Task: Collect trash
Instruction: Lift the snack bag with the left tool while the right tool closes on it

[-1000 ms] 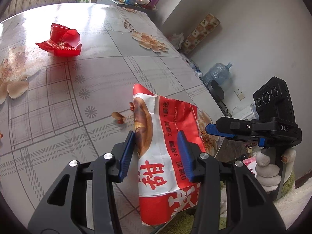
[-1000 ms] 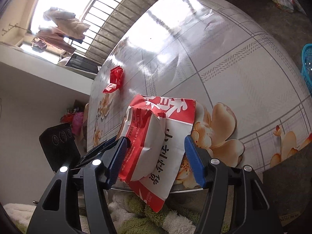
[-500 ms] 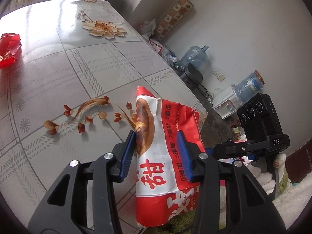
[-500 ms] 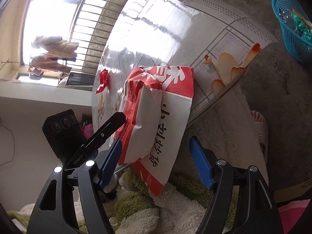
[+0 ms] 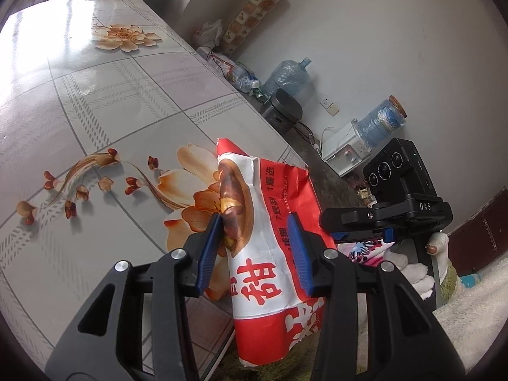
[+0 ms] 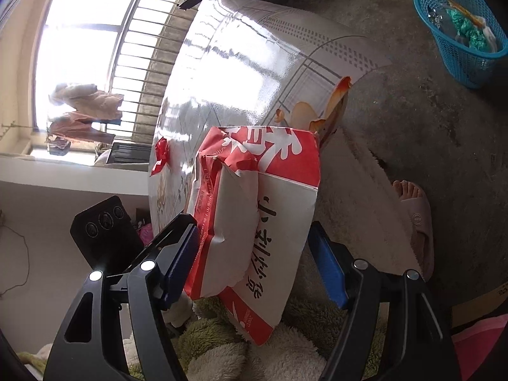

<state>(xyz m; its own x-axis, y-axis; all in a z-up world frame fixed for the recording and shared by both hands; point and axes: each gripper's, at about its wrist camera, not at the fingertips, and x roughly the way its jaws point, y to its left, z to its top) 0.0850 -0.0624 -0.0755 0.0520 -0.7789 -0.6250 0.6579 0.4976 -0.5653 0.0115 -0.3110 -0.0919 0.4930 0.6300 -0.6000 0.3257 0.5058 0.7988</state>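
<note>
Your left gripper is clamped on the red and white snack bag, its blue pads pressing the crumpled paper from both sides. The bag hangs past the near edge of the floral-print table, so its lower end is cut off behind the gripper's arms. Your right gripper stands wide around the same bag; the right pad is clear of the paper, while the left pad sits so close that contact is hard to judge. A second piece of trash, a crumpled red wrapper, lies far out on the table, small and glare-washed. The blue basket on the floor at far right holds scraps too blurred to name. Your right hand, in a white glove, is partly hidden behind its gripper's handle.
</note>
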